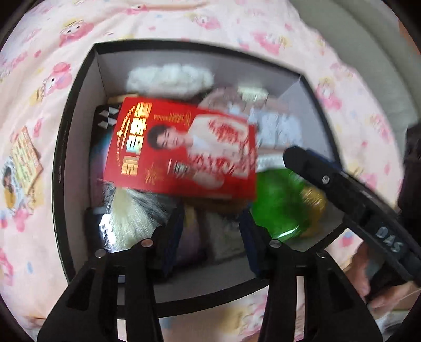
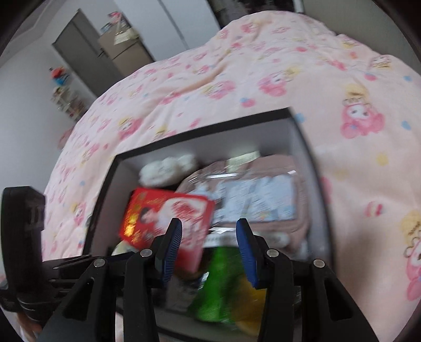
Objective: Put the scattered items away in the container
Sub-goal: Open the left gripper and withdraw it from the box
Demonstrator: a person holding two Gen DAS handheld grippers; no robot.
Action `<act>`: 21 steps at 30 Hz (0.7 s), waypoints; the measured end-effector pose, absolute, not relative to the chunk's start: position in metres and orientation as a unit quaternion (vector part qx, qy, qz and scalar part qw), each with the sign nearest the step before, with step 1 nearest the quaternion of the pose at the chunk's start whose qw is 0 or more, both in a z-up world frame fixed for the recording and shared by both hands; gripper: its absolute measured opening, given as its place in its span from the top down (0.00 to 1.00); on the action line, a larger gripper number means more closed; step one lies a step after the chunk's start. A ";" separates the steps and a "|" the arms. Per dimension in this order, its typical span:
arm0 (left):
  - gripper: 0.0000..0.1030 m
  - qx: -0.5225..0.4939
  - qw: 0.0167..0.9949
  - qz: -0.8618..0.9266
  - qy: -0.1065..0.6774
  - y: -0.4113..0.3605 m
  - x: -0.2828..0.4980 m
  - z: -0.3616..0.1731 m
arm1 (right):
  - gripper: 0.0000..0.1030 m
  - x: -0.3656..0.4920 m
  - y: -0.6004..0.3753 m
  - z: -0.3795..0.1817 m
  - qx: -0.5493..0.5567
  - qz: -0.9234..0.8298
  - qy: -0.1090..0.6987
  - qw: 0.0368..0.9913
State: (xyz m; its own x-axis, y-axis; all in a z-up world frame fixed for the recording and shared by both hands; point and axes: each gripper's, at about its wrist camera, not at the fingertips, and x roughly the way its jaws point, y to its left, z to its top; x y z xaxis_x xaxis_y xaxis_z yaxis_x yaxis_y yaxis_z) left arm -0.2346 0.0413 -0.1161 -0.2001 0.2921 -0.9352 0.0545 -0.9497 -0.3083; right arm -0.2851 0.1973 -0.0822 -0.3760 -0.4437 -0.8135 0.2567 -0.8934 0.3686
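Note:
A black box with white inner walls [image 1: 79,126] [image 2: 307,147] stands on the pink bedspread. A red packet with a portrait [image 1: 181,150] [image 2: 163,223] lies on top of the items inside, blurred by motion. A green and yellow bag [image 1: 284,205] [image 2: 223,289], a white fluffy thing [image 1: 168,76] [image 2: 168,168] and a pale printed pouch [image 2: 257,200] also lie in the box. My left gripper [image 1: 210,239] is open and empty over the box's near end. My right gripper [image 2: 208,250] is open and empty above the box; it also shows in the left wrist view [image 1: 342,189].
A small printed card [image 1: 21,168] lies on the bedspread [image 1: 184,23] left of the box. The pink cartoon bedspread [image 2: 263,65] surrounds the box. A cabinet [image 2: 123,50] and a shelf with small things [image 2: 65,97] stand by the far wall.

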 end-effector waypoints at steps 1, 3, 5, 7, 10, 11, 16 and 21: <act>0.56 -0.632 0.077 0.761 -0.123 0.046 -0.236 -0.119 | 0.62 -0.284 0.194 -0.085 0.524 -0.820 -0.088 0.215; 0.56 -0.639 0.077 0.756 -0.116 0.051 -0.241 -0.127 | 0.62 -0.282 0.190 -0.093 0.538 -0.812 -0.077 0.211; 0.56 -0.636 0.078 0.758 -0.122 0.052 -0.249 -0.130 | 0.62 -0.282 0.190 -0.096 0.541 -0.814 -0.065 0.201; 0.56 -0.628 0.059 0.766 -0.122 0.049 -0.255 -0.131 | 0.62 -0.281 0.192 -0.095 0.533 -0.822 -0.054 0.193; 0.56 -0.607 0.071 0.777 -0.149 0.048 -0.247 -0.121 | 0.62 -0.280 0.195 -0.092 0.522 -0.834 -0.035 0.176; 0.56 -0.598 0.080 0.782 -0.159 0.048 -0.240 -0.117 | 0.62 -0.278 0.197 -0.091 0.518 -0.838 -0.028 0.168; 0.56 -0.541 0.085 0.819 -0.168 0.045 -0.205 -0.082 | 0.62 -0.263 0.210 -0.078 0.513 -0.841 -0.049 0.162; 0.54 -0.504 0.111 0.838 -0.179 0.033 -0.159 -0.050 | 0.61 -0.229 0.211 -0.062 0.486 -0.859 -0.049 0.152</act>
State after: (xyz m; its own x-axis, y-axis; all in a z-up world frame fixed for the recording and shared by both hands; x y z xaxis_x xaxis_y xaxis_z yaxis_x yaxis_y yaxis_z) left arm -0.1589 0.0334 -0.0503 -0.4676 0.3667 -0.8043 -0.0068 -0.9114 -0.4115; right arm -0.2293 0.2115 -0.0621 -0.4804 -0.3092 -0.8208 0.2138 -0.9489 0.2323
